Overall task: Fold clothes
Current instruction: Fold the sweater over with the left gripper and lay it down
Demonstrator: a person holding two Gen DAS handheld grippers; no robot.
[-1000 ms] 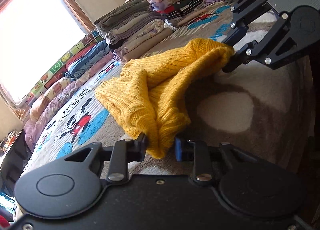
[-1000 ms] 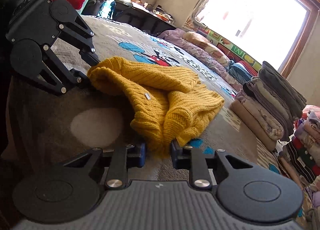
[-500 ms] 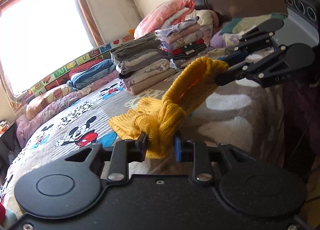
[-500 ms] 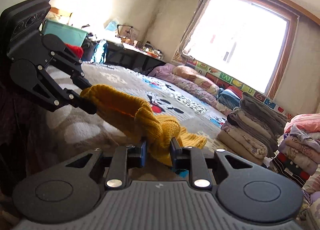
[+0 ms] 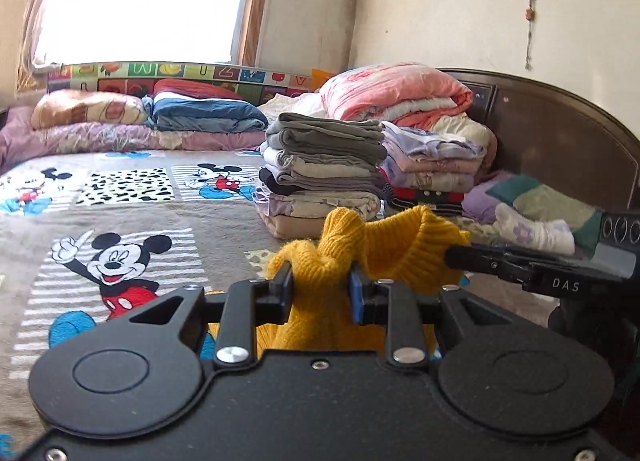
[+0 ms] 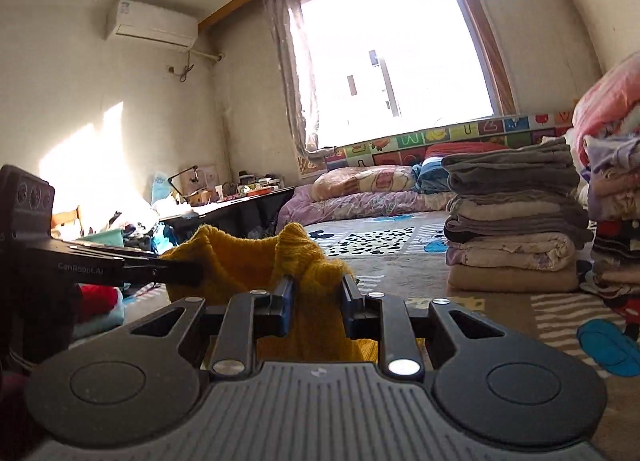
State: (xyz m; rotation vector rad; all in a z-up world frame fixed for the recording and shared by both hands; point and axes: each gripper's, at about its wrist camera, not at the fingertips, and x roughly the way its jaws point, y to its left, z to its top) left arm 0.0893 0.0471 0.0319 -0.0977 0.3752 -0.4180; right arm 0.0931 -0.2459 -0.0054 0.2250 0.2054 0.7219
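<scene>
Both pairs of fingers are clamped on knit right now. Left gripper [image 5: 320, 293] has a bunched fold of the yellow sweater [image 5: 384, 249] pinched between its pads, wool bulging up above the tips and hanging down between them. Right gripper [image 6: 316, 301] does the same on its side, fingers closed on a thick wad of that sweater [image 6: 304, 261], cloth spilling below the tips.

Off to the right of the left fingers, the other gripper [image 5: 520, 265] reaches in and meets the ribbed edge of the garment. From the right wrist, the partner tool [image 6: 132, 265] comes in from the left and bites the yellow edge too. So the sweater hangs slung between the two tools, held up off the bed [image 5: 120, 221], with a loop of ribbing standing up between the grips.

Ahead of the left fingers sits a folded stack of grey and cream clothes [image 5: 324, 177], with a second pile [image 5: 432, 169] just to its right and a pink quilt [image 5: 396, 93] on top of that. Beyond the right fingers, the window [image 6: 396, 53] glows bright, and the same folded stack [image 6: 512, 217] rises to the right of the tips.
</scene>
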